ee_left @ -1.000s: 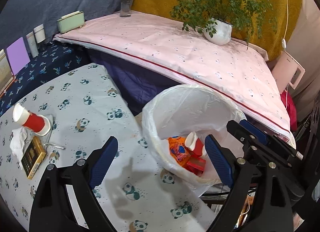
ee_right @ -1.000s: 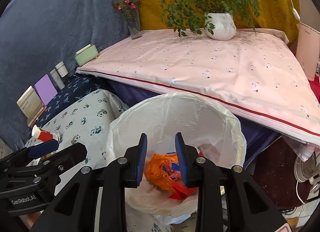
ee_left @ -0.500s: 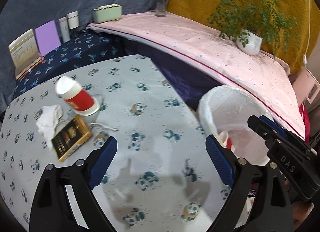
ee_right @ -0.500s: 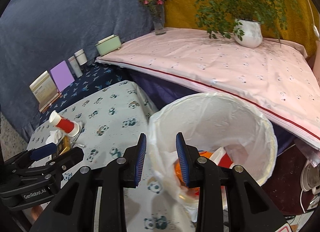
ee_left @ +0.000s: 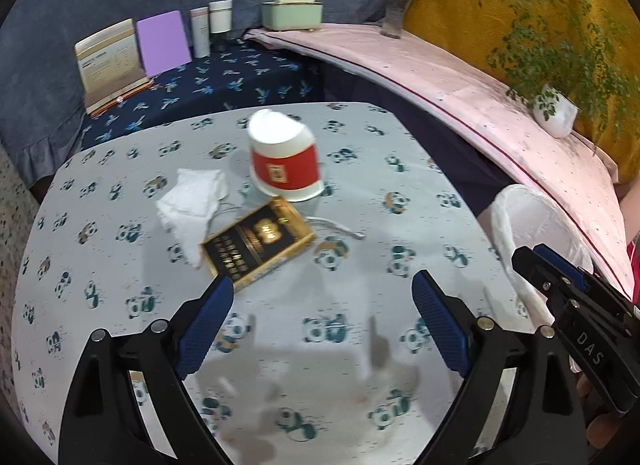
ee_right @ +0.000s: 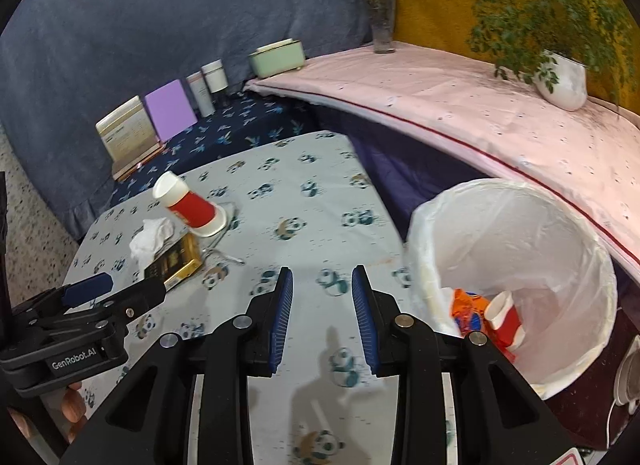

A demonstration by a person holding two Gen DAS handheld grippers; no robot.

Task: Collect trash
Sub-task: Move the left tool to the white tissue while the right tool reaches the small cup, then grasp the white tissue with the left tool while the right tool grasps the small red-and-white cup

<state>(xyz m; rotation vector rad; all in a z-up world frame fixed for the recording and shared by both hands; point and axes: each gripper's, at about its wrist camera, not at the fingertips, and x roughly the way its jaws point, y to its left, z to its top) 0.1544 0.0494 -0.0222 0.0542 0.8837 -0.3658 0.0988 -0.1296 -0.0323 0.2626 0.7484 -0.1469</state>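
- The left gripper (ee_left: 322, 307) has its jaws spread wide, with nothing between them; they hang above the panda-print counter (ee_left: 360, 193), the left pad just beside the near corner of the black-and-gold box (ee_left: 258, 243).
- The right gripper (ee_right: 322, 311) has its jaws parted by a narrow gap and is empty; only the counter's cloth shows between the blue pads.
- Trash on the counter: a red-and-white paper cup (ee_left: 285, 163) lying tipped on its side, a crumpled white tissue (ee_left: 192, 207) touching the box's left side, and the box itself, all close together.
- The left wrist view shows this cluster near and large, but of the white-lined trash bin (ee_left: 532, 233) only the rim, at the counter's right edge.
- The right wrist view looks into the bin (ee_right: 520, 233): an orange wrapper (ee_right: 466, 311) and a second red-and-white cup (ee_right: 505, 317) lie at the bottom.
- The right view also shows fingers (ee_right: 72, 405) of the person's hand under the left gripper's handle.
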